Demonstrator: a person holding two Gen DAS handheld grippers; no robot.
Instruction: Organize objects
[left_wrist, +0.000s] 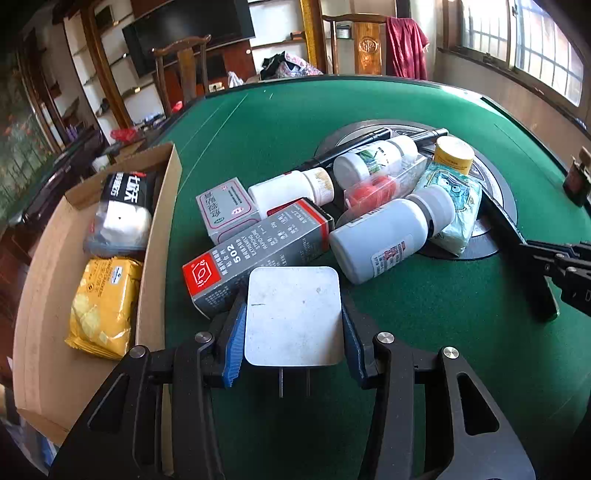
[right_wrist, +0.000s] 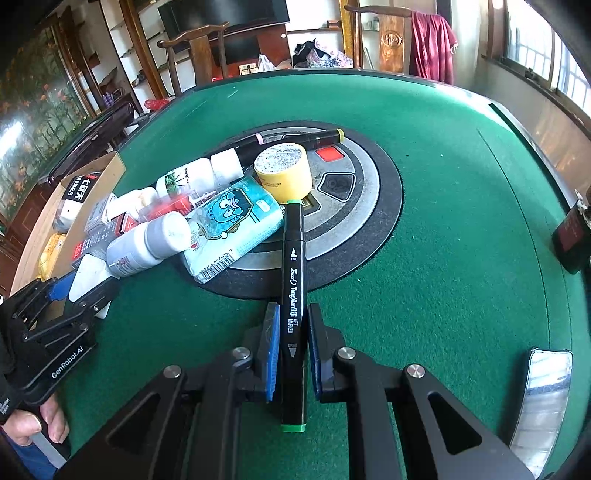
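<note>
Roughly early | box (left_wrist: 155, 258) at 9 o'clock: two packs | pile (left_wrist: 369, 192) at 12 unsorted | left tool (left_wrist: 291, 332) grips white charger (left_wrist: 291, 314) | right tool (right_wrist: 291, 354) clamps marker (right_wrist: 293, 295)

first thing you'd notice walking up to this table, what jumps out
The heap of white pill bottles, boxes and packets piled around the round hub in the middle of the green felt table grabs the eye first. Next come the two grippers: the left gripper holds a white plug adapter near the cardboard box, and the right gripper is shut on a black art marker.
</note>
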